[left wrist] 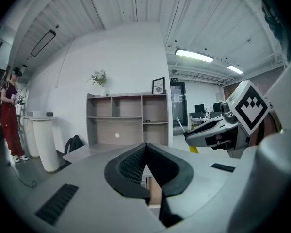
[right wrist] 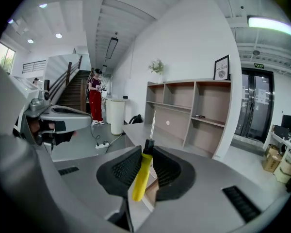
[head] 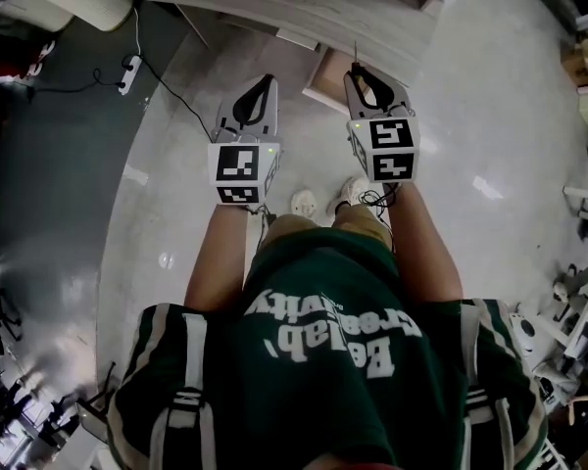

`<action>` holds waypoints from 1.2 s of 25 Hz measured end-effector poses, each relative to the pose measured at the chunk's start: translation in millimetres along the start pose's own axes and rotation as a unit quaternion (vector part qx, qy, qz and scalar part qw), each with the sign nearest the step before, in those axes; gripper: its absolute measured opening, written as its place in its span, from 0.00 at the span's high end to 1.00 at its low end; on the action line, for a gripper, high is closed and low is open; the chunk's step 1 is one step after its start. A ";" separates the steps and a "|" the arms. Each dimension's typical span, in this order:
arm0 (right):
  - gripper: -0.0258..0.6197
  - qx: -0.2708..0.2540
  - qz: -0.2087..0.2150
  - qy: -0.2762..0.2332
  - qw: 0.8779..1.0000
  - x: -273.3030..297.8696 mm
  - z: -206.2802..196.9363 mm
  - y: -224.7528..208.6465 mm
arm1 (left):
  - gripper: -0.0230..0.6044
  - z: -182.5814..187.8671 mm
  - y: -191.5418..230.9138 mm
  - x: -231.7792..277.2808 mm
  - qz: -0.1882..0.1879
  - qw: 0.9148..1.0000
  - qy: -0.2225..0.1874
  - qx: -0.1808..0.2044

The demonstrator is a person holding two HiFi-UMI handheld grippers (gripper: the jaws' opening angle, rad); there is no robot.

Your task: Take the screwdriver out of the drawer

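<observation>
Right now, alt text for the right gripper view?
The right gripper has its jaws shut on a yellow-handled screwdriver, thin shaft pointing up and away. Behind it stand an open shelf unit and, at left, a person in red trousers by a staircase.

In the head view, the right gripper (head: 363, 76) covers most of the yellow-handled metal screwdriver (right wrist: 141, 176). The brown wooden drawer (head: 325, 78) shows only partly behind it, its inside too small to tell.
</observation>
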State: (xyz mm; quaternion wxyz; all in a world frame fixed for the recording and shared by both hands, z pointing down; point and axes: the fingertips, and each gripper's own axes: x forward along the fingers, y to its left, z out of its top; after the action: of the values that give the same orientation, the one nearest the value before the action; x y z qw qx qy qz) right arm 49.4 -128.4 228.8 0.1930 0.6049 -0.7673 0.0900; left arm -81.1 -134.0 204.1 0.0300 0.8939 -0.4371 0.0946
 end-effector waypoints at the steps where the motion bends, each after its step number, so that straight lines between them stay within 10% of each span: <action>1: 0.82 0.002 0.000 -0.003 1.000 -2.7 3.1 -1.4 | 0.94 1.9 0.5 -1.2 0.000 1.000 0.000 0.002; 30: 0.82 0.011 0.002 -0.037 0.999 -55.6 15.6 -12.2 | 0.94 22.8 -43.4 -10.5 -0.053 0.998 -0.022 0.039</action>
State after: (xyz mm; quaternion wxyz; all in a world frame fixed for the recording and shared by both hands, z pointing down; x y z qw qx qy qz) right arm 69.0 -87.5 190.9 0.1577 0.6083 -0.7741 0.0769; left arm -50.0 -102.2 181.0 -0.0098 0.9181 -0.3859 0.0904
